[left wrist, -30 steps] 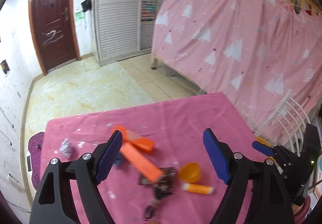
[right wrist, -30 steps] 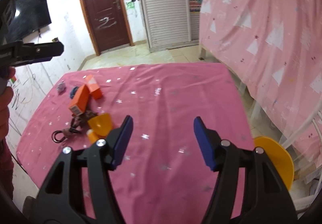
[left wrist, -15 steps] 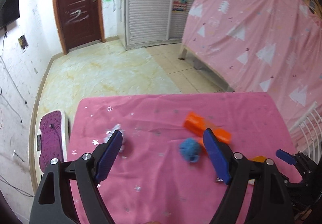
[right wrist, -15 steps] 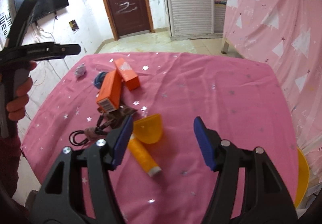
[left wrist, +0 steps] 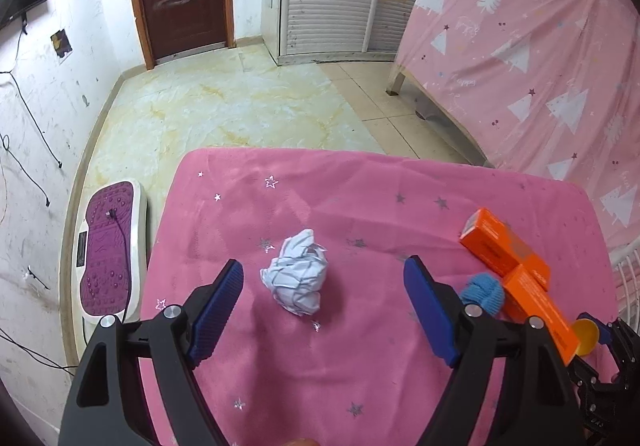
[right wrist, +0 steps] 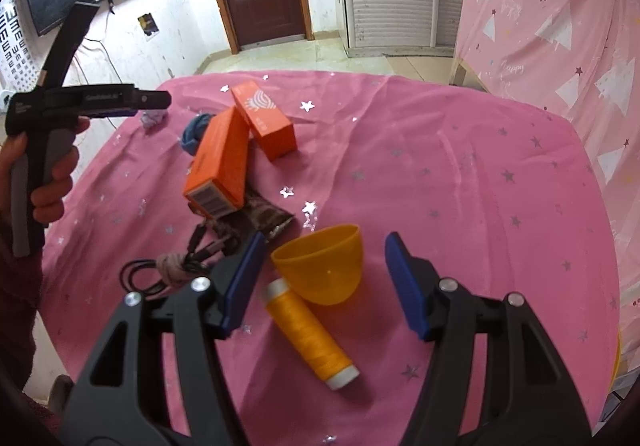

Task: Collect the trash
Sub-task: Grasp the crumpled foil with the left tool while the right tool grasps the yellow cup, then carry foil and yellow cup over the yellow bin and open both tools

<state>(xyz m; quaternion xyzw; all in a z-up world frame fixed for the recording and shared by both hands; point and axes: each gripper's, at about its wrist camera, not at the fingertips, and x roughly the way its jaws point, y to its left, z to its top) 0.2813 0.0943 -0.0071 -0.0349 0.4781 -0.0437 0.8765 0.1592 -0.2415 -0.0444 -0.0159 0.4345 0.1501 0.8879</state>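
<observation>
While the left gripper (left wrist: 323,306) is hanging over the pink tablecloth (left wrist: 280,366) with its fingers spread wide and holding nothing, a crumpled ball of white paper (left wrist: 298,277) is lying on the cloth between the two blue pads (left wrist: 218,310), a little nearer the left one and not touching either. At 9 o'clock from the paper, a purple-topped floor mat (left wrist: 106,254) is sitting on the tiles beside the table. At 3 o'clock from the paper, a blue knitted ball (left wrist: 484,292) is resting against two orange boxes (left wrist: 504,252), and a yellow cup (left wrist: 586,332) is peeking out just beyond them. In the right wrist view, the person's left hand (right wrist: 44,173) is gripping the other tool's handle at 9 o'clock, with the paper ball (right wrist: 153,119) showing just under its tip. The orange boxes (right wrist: 224,161) are leaning together at 11 o'clock, over a dark wrapper (right wrist: 264,215) and a coiled black cable (right wrist: 160,270). The right gripper (right wrist: 322,282) is also gaping wide and empty, with the yellow cup (right wrist: 324,266) lying on its side between its fingers and an orange thread spool (right wrist: 310,334) touching the cup at 6 o'clock.
</observation>
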